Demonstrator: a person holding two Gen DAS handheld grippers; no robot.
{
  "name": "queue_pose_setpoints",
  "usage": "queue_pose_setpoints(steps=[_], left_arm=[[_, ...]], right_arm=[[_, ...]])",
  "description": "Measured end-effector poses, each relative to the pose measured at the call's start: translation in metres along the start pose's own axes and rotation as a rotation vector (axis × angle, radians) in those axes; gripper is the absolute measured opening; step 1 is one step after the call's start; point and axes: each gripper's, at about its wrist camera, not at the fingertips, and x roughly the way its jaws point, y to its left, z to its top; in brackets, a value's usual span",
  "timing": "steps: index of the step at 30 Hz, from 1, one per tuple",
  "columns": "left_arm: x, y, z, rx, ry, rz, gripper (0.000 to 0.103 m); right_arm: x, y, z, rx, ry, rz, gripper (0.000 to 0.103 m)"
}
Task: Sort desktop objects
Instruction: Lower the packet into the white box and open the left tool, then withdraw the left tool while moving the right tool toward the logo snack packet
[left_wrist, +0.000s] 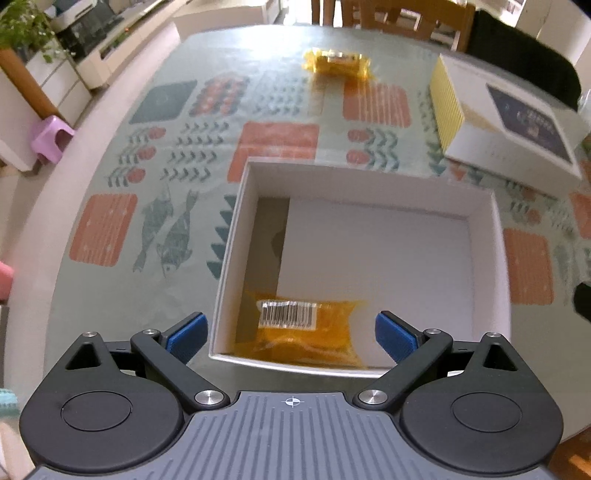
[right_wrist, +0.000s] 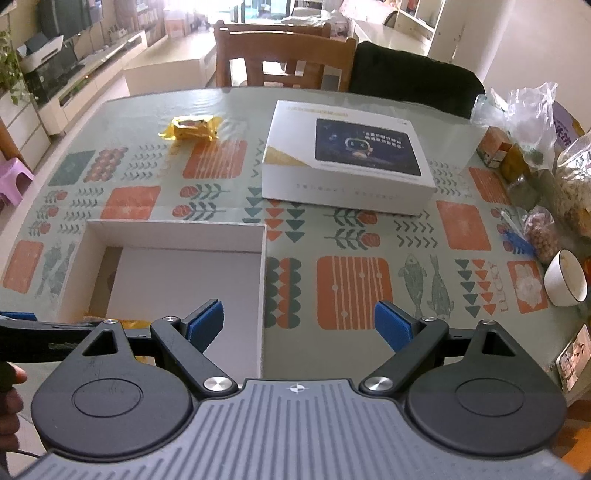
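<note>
An open white box (left_wrist: 369, 184) sits on the patterned table. A yellow snack packet with a barcode (left_wrist: 303, 328) lies inside its near left corner. My left gripper (left_wrist: 290, 332) is open, its blue pads (left_wrist: 186, 332) spread above the packet and the box's near wall, holding nothing. A second yellow packet (left_wrist: 338, 62) lies at the far side of the table; it also shows in the right wrist view (right_wrist: 194, 127). My right gripper (right_wrist: 299, 325) is open and empty, to the right of the box (right_wrist: 177, 236).
A large white tablet carton (right_wrist: 343, 158) lies beyond the box to the right. Plastic bags of food (right_wrist: 535, 147), a small carton and a white bowl (right_wrist: 565, 277) crowd the right edge. Wooden chairs (right_wrist: 284, 59) stand at the far side. A purple stool (left_wrist: 51, 136) is on the floor.
</note>
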Motion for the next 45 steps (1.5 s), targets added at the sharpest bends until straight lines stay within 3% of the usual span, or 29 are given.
queue_pose_setpoints(steps=[13, 24, 45], left_arm=[[-0.016, -0.031, 0.019, 0.035, -0.058, -0.004, 0.100], [-0.010, -0.032, 0.036, -0.005, -0.037, 0.021, 0.101], [0.021, 0.010, 0.100, 0.080, -0.007, -0.071, 0.103]], right_arm=[[-0.004, -0.017, 0.027, 0.020, -0.088, 0.040, 0.103], [0.026, -0.027, 0.040, 0.021, -0.047, 0.072, 0.103], [0.039, 0.029, 0.088, 0.046, -0.049, -0.042, 0.103]])
